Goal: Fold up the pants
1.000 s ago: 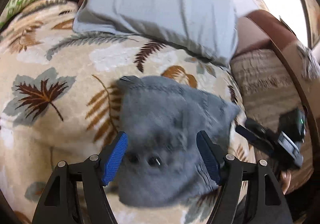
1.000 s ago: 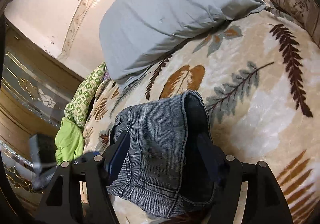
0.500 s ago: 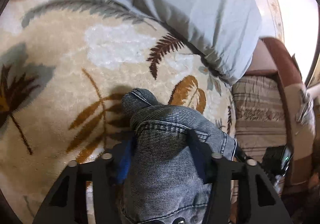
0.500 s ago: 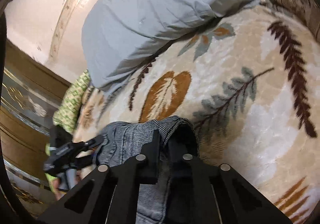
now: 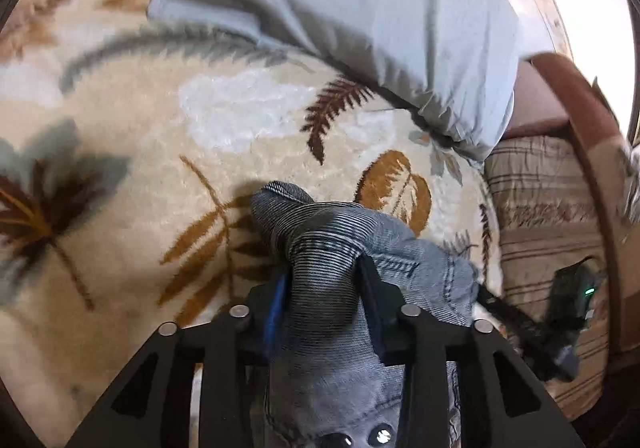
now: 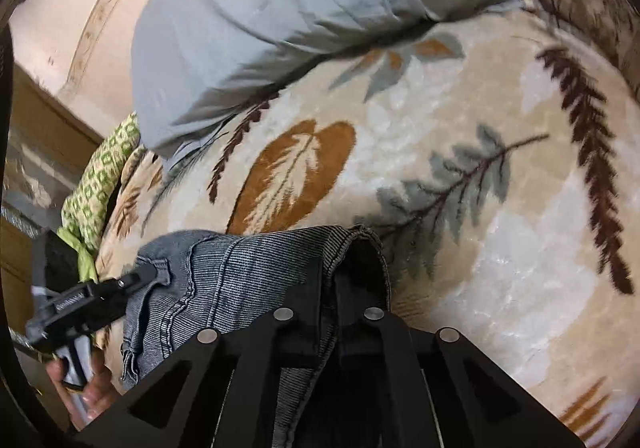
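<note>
Grey-blue denim pants [image 5: 340, 244] lie bunched on a cream leaf-patterned blanket [image 5: 160, 168]. My left gripper [image 5: 324, 288] is shut on a thick fold of the pants, and the cloth bulges out ahead of the fingers. In the right wrist view my right gripper [image 6: 330, 288] is shut on the hem of the pants [image 6: 248, 268], whose opening gapes to the right of the fingers. The left gripper [image 6: 100, 296] and the hand holding it show at the left there; the right gripper [image 5: 560, 308] shows at the right in the left wrist view.
A large pale blue pillow [image 5: 380, 8] lies at the head of the bed, also in the right wrist view [image 6: 300, 8]. A striped brown cushion [image 5: 540, 228] and wooden bed frame [image 5: 592, 120] are at the right. Green patterned cloth [image 6: 100, 176] lies at the blanket's left edge.
Both grippers were open around the pants and have shut on the denim. The pants have been gathered and lifted into a bunch, and the views have swung slightly.
</note>
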A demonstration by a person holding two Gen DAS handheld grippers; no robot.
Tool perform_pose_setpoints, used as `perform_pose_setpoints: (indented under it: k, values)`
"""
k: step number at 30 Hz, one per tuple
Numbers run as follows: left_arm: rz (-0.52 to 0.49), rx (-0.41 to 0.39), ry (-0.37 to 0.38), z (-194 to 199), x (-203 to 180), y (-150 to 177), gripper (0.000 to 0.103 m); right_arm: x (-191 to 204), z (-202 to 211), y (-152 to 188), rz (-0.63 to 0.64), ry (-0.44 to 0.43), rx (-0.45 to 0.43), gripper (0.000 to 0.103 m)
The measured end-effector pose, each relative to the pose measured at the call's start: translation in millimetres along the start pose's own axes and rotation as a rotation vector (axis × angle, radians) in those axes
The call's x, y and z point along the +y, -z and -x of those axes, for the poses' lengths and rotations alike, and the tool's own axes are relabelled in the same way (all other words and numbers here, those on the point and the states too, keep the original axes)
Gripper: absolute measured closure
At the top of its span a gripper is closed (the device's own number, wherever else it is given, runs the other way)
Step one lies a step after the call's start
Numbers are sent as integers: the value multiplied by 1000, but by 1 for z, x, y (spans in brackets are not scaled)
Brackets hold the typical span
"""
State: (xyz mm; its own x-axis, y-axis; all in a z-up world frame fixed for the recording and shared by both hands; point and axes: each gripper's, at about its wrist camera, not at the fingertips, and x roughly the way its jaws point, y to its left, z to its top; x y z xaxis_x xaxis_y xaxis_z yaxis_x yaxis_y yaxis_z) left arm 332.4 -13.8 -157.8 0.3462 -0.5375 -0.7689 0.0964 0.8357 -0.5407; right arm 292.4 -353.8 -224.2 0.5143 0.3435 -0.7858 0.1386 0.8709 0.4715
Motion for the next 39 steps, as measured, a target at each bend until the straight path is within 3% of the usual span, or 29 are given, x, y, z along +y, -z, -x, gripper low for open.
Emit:
perform_pose_setpoints:
  k: [2, 3, 4, 6, 11, 14, 16, 18, 22, 24, 28, 32, 35, 39]
  values:
    - [-30, -12, 1, 18, -8, 9, 63, 3, 18, 2, -11, -45, -11, 68]
    - [-34, -19, 8, 28, -9, 13, 61, 4, 29, 5, -17, -76, -23, 46]
    - [-40, -32, 17, 39, -10, 20, 56, 5, 44, 10, -22, -91, -51, 31]
    - [-38, -47, 32, 59, -8, 40, 46, 6, 72, 27, -39, -99, -94, 30]
    - [-24, -46, 25, 85, 4, 103, 45, 10, 91, 79, -84, -161, -77, 31]
    - [-32, -38, 25, 88, 4, 121, 45, 19, 83, 103, -72, -143, -27, 41]
    - [-45, -32, 34, 88, 0, 123, 46, 25, 78, 110, -42, -87, -15, 57]
    - [-37, -48, 35, 88, 1, 124, 46, 26, 73, 111, -42, -88, -3, 65]
    - [-70, -58, 6, 84, -1, 130, 47, 29, 75, 114, -22, -74, -31, 68]
    - [-91, -57, -27, 79, -6, 130, 47, 27, 69, 114, -26, -108, -20, 69]
    - [-147, -78, -124, 75, -21, 136, 59, 30, 59, 114, -3, -48, 2, 95]
    - [-183, -114, -172, 85, -34, 141, 76, 50, 82, 113, 94, 42, -56, 97]
    - [-212, -110, -195, 81, -40, 146, 76, 65, 84, 115, 159, 123, -66, 97]
    - [-263, -113, -222, 75, -44, 150, 75, 55, 56, 120, 166, 208, -3, 98]
